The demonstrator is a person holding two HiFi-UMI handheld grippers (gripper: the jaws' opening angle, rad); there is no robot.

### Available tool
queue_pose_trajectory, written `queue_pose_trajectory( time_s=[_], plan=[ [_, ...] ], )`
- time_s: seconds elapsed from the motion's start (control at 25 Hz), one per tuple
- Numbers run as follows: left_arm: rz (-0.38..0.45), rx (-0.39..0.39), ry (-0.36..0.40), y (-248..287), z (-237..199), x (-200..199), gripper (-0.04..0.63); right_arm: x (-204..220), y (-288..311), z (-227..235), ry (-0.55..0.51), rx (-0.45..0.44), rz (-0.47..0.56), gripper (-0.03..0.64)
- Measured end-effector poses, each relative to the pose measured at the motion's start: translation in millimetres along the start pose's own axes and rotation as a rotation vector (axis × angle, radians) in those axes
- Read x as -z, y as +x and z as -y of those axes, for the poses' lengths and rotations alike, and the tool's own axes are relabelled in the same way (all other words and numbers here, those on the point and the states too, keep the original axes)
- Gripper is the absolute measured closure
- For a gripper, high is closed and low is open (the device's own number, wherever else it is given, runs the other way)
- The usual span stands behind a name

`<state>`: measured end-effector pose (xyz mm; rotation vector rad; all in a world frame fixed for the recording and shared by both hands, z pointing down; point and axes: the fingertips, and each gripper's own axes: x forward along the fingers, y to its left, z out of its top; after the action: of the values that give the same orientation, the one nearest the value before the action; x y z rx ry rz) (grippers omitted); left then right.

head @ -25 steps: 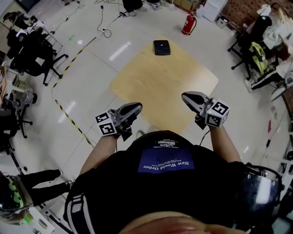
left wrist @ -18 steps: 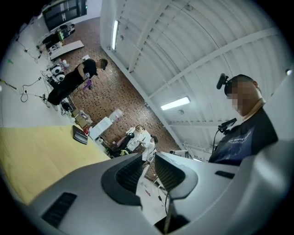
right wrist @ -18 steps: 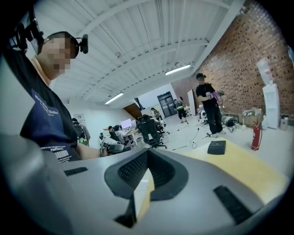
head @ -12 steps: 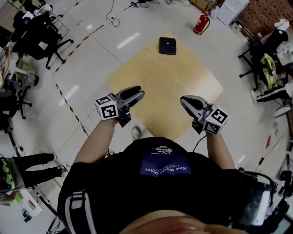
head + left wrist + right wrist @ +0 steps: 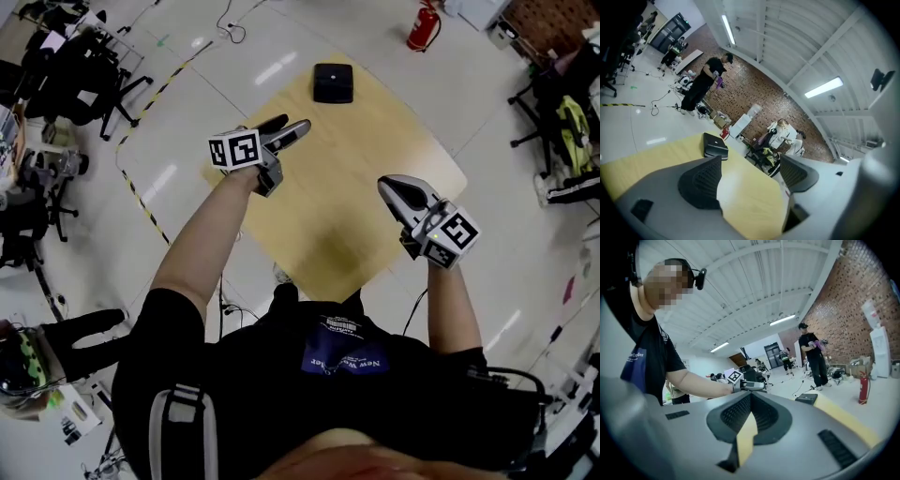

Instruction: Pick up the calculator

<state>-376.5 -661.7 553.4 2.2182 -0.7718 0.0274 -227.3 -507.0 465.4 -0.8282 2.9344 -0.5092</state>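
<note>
Yellow table (image 5: pixel 375 216) bears the calculator (image 5: pixel 333 82), untouched at its far edge. Left gripper (image 5: pixel 292 124), its jaws just opening and empty, points toward it. Right gripper (image 5: pixel 386 185) hangs closed and empty.

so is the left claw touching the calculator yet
Apart. The head view shows bare table between the left claw and the calculator; its jaws have just been opening, with nothing between them.

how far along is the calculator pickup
Nothing is done yet: the calculator lies untouched at the far edge of the table. In hand: the left gripper points toward it; its jaws have just been opening, nothing between them. Left: reaching it, gripping, lifting. The right gripper is shut and empty.
</note>
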Motion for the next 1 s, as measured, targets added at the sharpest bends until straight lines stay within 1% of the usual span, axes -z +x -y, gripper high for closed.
queue_pose_trajectory(
  time_s=[0.08, 0.2, 0.24, 0.32, 0.36, 0.48, 0.6, 0.76, 0.88, 1.0],
  plan=[
    [-0.048, -0.046, 0.000, 31, -18, -2, 0.210, 4, -5, 18, -0.004, 0.021, 0.003, 0.632],
    [-0.115, -0.120, 0.014, 72, -42, -5, 0.176, 17, -14, 44, 0.028, 0.062, -0.020, 0.632],
    [-0.136, -0.151, 0.024, 85, -52, -7, 0.146, 18, -15, 50, 0.042, 0.066, -0.010, 0.632],
    [-0.170, -0.228, 0.052, 110, -72, -13, 0.058, 18, -18, 58, 0.062, 0.060, 0.019, 0.632],
    [-0.183, -0.271, 0.067, 121, -83, -18, 0.031, 19, -20, 63, 0.070, 0.056, 0.027, 0.632],
    [-0.230, -0.405, 0.097, 153, -112, -26, 0.021, 27, -27, 82, 0.096, 0.060, 0.032, 0.632],
    [-0.313, -0.508, 0.107, 181, -133, -19, 0.020, 33, -32, 104, 0.132, 0.077, 0.039, 0.632],
    [-0.371, -0.615, 0.079, 203, -158, -9, 0.020, 38, -40, 125, 0.147, 0.078, 0.070, 0.632],
    [-0.421, -0.698, 0.072, 212, -174, -2, 0.015, 43, -45, 138, 0.138, 0.077, 0.062, 0.632],
    [-0.433, -0.744, 0.054, 220, -183, 2, 0.008, 49, -51, 150, 0.159, 0.087, 0.061, 0.632]
  ],
)
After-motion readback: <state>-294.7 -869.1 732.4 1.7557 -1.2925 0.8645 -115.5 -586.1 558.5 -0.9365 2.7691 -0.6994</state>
